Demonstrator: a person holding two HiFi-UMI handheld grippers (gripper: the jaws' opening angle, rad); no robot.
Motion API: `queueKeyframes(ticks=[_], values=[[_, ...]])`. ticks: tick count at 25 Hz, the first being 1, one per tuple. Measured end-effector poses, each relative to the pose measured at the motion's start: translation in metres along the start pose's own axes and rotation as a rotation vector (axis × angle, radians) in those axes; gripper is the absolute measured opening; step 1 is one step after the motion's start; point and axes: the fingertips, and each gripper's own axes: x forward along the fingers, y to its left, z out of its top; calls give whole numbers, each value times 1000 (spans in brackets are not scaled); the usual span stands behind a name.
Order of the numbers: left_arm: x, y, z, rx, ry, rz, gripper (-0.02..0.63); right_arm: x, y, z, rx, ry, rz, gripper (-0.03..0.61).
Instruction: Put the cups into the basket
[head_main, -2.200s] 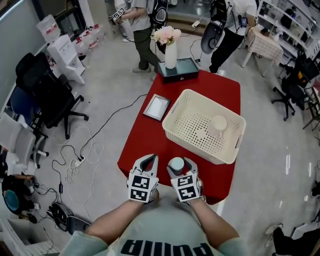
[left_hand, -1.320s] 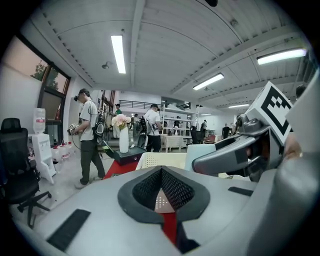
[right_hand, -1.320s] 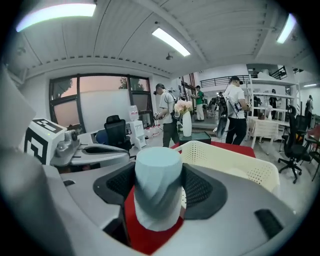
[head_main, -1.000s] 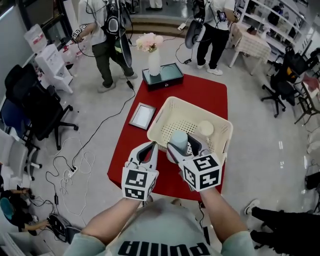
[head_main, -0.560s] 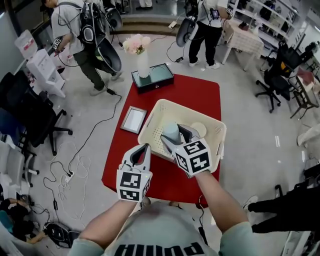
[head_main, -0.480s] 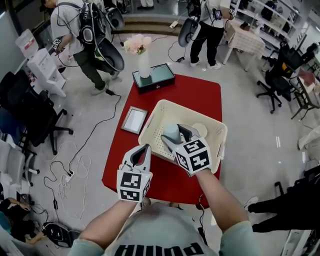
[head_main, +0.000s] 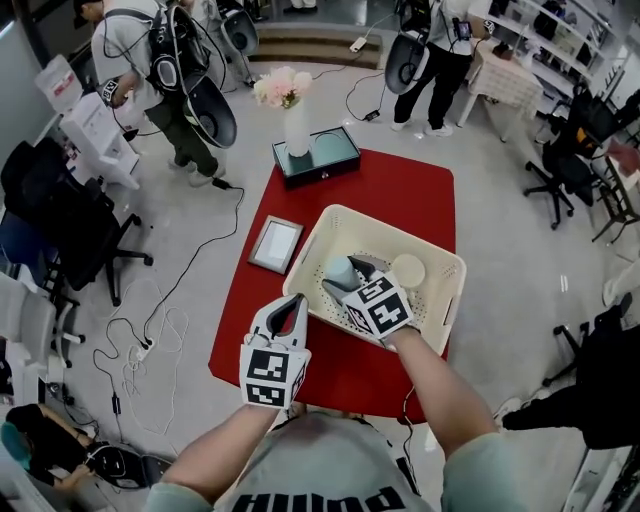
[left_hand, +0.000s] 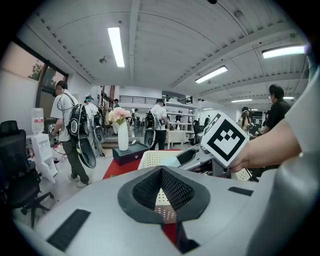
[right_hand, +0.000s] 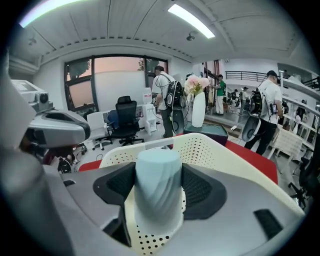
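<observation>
Right gripper (head_main: 348, 276) has its fingers spread wide and clamped on the blue cup (right_hand: 157, 182), one pad on each side. Under the fingertips you can see the holey floor of the basket (head_main: 440, 262), and its wall curves round past them, so the cup's inside the rim, at the left end. Can't tell if it's touching the floor. A white cup (head_main: 408, 270) sits in the basket just right of those fingers. Left gripper (head_main: 286, 316) hangs over the red table (head_main: 400, 190), fingertips pinched together with nothing between them, basket wall just ahead of the tips.
</observation>
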Motion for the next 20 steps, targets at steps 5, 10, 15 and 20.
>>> queueKeyframes(ticks=[5, 10, 15, 20], values=[[4, 5, -2, -3, 7, 1, 6, 19, -6, -9, -42, 41, 10, 304], [7, 7, -9, -10, 24, -7, 6, 32, -7, -30, -95, 109, 23, 305], [13, 4, -11, -12, 30, -27, 6, 32, -9, -38, -106, 122, 31, 305], [15, -4, -13, -17, 35, -57, 6, 22, -8, -53, -126, 171, 44, 305]])
